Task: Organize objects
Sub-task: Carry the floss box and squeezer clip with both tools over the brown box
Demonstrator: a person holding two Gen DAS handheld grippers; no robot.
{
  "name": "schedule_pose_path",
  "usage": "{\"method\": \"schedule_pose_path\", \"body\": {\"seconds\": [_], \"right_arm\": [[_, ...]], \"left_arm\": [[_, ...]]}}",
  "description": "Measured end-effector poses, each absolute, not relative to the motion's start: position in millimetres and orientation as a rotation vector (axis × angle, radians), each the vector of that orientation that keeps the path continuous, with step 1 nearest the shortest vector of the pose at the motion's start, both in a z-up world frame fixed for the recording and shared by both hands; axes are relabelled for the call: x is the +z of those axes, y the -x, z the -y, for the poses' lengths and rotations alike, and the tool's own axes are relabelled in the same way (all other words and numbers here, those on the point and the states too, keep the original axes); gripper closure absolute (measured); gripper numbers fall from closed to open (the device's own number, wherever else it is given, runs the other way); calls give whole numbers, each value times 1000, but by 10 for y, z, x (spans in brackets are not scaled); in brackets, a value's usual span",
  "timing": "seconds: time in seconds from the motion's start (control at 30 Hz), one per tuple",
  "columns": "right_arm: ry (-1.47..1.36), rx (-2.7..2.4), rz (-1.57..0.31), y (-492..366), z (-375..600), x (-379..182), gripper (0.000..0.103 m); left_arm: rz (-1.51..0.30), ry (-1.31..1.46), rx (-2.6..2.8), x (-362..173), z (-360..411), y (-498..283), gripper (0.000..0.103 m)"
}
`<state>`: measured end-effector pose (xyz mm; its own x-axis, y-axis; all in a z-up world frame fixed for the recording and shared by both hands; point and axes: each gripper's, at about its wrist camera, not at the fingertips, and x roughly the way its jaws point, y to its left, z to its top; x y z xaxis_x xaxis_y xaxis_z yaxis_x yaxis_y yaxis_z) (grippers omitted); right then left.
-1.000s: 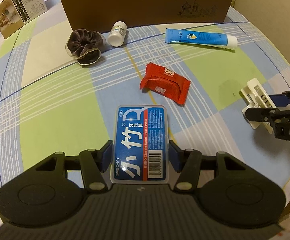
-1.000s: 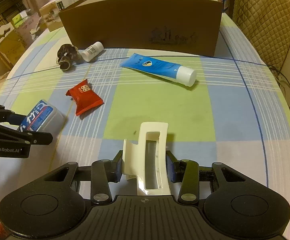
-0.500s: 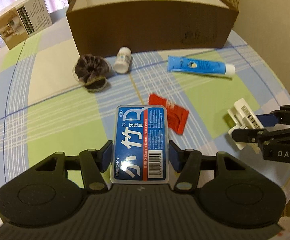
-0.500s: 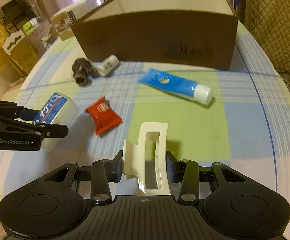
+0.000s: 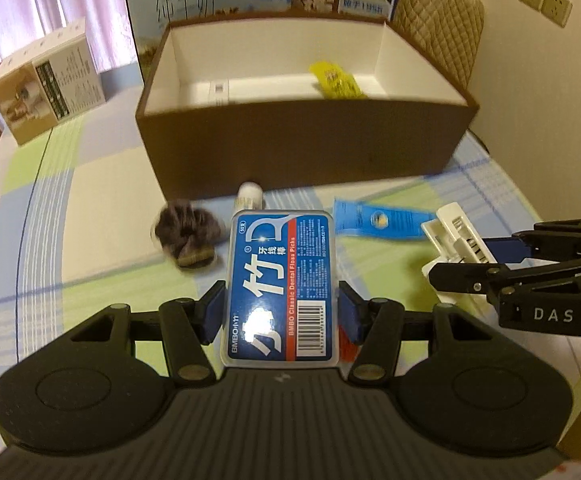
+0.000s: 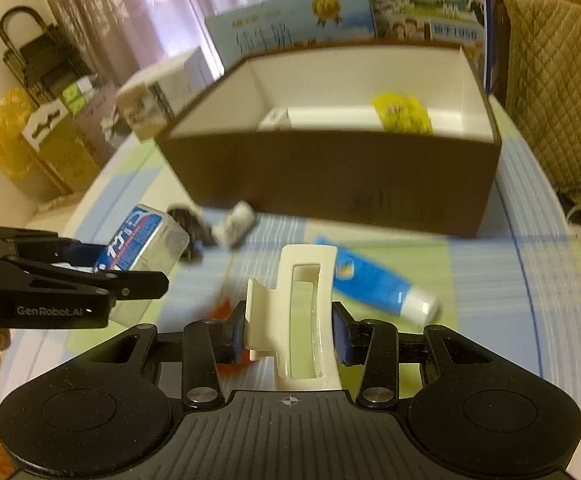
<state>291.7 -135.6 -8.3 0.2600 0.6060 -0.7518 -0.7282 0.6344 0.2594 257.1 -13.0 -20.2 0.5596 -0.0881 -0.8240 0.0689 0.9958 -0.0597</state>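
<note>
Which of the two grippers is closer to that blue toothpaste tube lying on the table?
Right. The right gripper, shut on the white hair clip, is just beside the blue toothpaste tube. The left gripper, holding the floss pick box, is farther off.

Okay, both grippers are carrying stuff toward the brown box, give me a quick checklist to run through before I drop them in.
1. Left gripper clamped on the floss pick box: ok, pads press both its sides.
2. Right gripper clamped on the white hair clip: ok.
3. Brown box open on top: ok, no lid over it.
4. Free floor inside: ok, only a yellow packet and a white item show.
5. Held things over the opening: not ok, both are short of the near wall.
6. Grippers apart from each other: ok, a gap shows between them.
</note>
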Motion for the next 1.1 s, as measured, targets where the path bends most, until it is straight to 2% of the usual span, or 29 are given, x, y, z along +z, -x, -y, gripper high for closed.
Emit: {"method": "schedule_pose_path", "body": {"seconds": [0.4,0.63,1.1], "right_arm": [[83,937,-816,-3486,1071,312,64],[76,933,-763,-3890,852,420,64],[85,902,-809,-4678,396,282,64]], "left_arm": [[-834,8,-76,194,85,-3251,50],[-814,5,-68,294,35,-3703,50],[-850,-12,-69,228,10,-4561,50]]}}
